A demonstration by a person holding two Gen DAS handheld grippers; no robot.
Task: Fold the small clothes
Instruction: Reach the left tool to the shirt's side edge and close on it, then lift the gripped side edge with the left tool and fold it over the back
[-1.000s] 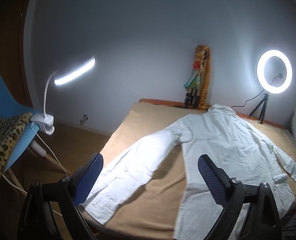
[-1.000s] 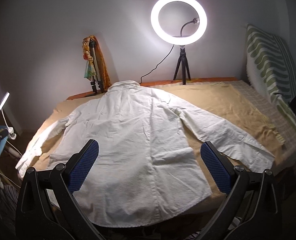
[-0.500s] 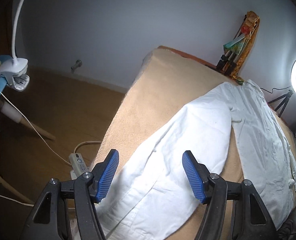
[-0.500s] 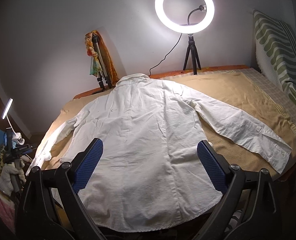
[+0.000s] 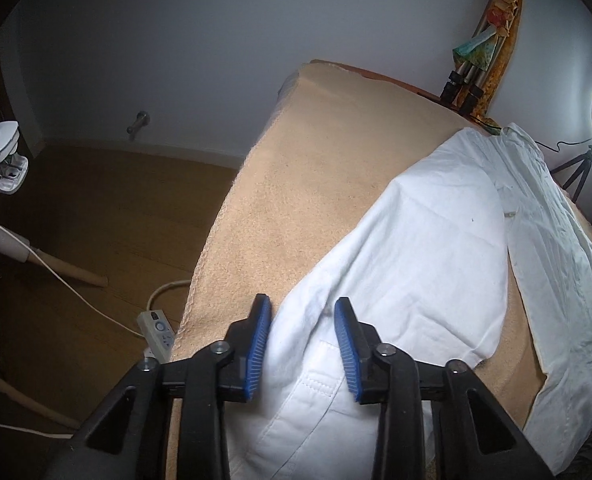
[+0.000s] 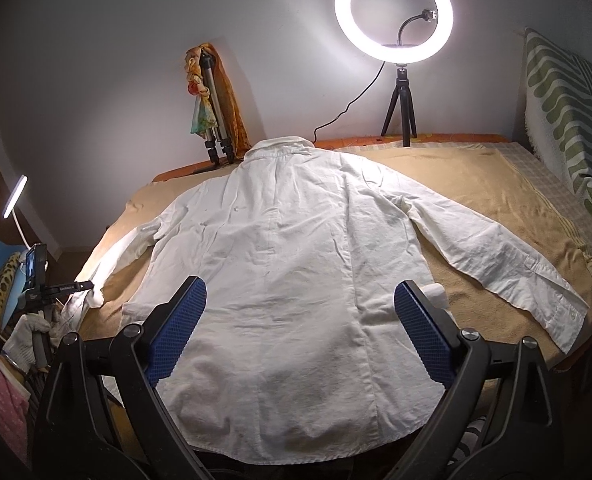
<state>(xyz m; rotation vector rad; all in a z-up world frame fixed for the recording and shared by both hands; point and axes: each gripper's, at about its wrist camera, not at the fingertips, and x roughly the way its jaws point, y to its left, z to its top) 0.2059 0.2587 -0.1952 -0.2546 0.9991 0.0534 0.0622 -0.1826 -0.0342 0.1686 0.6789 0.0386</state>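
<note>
A white long-sleeved shirt point(image 6: 296, 260) lies flat, back up, on the beige blanket point(image 6: 475, 184), collar toward the wall. Its left sleeve point(image 5: 415, 260) runs toward the bed's left edge. My left gripper point(image 5: 301, 320) points down on that sleeve near the cuff; its jaws are closing, with a ridge of sleeve cloth pinched between the blue pads. The right wrist view shows this gripper point(image 6: 86, 286) at the far left, held by a gloved hand point(image 6: 24, 340). My right gripper point(image 6: 299, 300) hovers open over the shirt's lower back, nothing between its fingers. The right sleeve point(image 6: 515, 272) lies spread out.
A lit ring light point(image 6: 393, 20) on a small tripod and a folded tripod draped with cloth point(image 6: 212, 120) stand at the wall. A green striped cushion point(image 6: 563, 112) lies right. Left of the bed are a power strip point(image 5: 158, 330), cables and a clamp lamp point(image 5: 0, 152).
My left gripper dropped down onto the left sleeve near the cuff and its jaws narrowed around the cloth. The right gripper drifted slightly over the shirt and stays open.
</note>
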